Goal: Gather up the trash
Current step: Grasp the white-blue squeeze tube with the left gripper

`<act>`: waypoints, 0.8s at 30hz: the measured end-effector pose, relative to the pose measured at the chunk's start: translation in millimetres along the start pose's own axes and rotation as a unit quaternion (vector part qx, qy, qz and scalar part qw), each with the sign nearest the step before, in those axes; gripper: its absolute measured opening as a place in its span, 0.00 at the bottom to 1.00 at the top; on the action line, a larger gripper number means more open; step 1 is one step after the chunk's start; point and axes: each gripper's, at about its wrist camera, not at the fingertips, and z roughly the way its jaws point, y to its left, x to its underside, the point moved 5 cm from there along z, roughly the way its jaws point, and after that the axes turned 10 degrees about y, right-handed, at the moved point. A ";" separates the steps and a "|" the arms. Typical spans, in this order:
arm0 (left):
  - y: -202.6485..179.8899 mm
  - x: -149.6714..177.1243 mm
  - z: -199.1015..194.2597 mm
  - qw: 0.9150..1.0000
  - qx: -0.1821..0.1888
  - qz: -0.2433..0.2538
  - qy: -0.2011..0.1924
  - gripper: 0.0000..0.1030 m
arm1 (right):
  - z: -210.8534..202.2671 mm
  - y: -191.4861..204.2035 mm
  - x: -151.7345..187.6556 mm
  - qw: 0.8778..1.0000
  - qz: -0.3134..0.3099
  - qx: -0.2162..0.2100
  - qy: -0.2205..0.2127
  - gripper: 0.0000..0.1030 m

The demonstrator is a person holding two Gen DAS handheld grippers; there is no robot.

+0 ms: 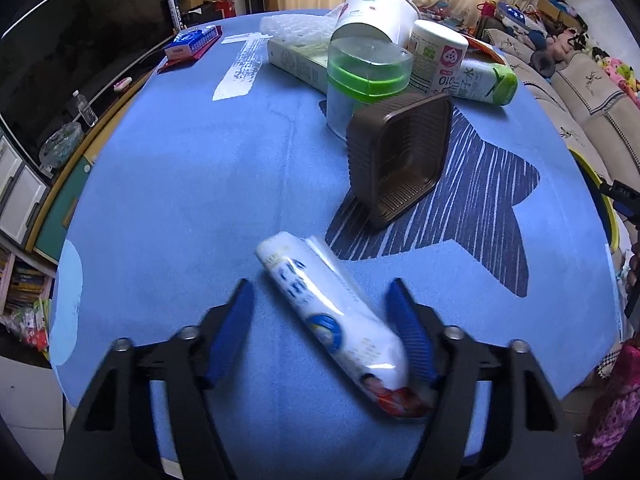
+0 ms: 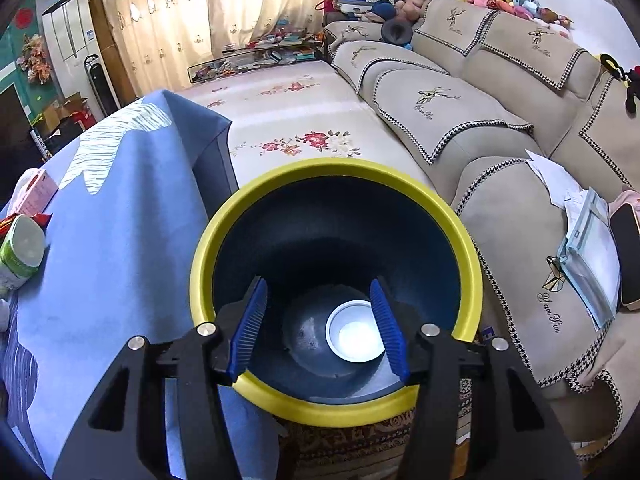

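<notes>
Closing on the white tissue pack [image 1: 334, 326] is the step in hand for the left gripper [image 1: 322, 330]. Jaws are partly spread, with the pack lying slantwise between them on the blue tablecloth [image 1: 180, 200]. The right-side pad looks touching or just beside the pack's lower end; the left-side pad stands clear, so no real pinch yet.

To do it well, centre the jaws on the pack's middle rather than its red printed end, and square them across its long axis so it does not swivel out. The soft wrap will give, so squeeze firmly. Lift straight up to avoid dragging the cloth.

Other trash waits further back: a brown plastic tray [image 1: 400, 160] on its side, a clear box with green insert [image 1: 366, 76], a white paper cup [image 1: 376, 10], and a green-and-white bottle [image 1: 486, 82].

The right gripper [image 2: 322, 328] hangs over the yellow-rimmed bin [image 2: 256, 188] beside the table, jaws spread and holding nothing. A white lid [image 2: 354, 336] lies on the bin's floor. Keep that side clear so the pack can be carried over the rim.
</notes>
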 end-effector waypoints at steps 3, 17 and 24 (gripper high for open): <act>2.9 2.0 -2.9 1.000 0.005 0.003 0.002 0.38 | -2.6 2.0 1.6 1.000 -0.001 -0.003 -0.001 0.50; -30.1 14.8 -50.7 0.993 0.028 0.115 -0.030 0.22 | -20.8 -1.5 10.5 1.000 0.000 -0.021 -0.014 0.50; -101.1 -5.1 -79.8 0.971 0.083 0.214 -0.068 0.22 | -31.8 -16.4 16.2 0.999 0.011 -0.027 -0.024 0.50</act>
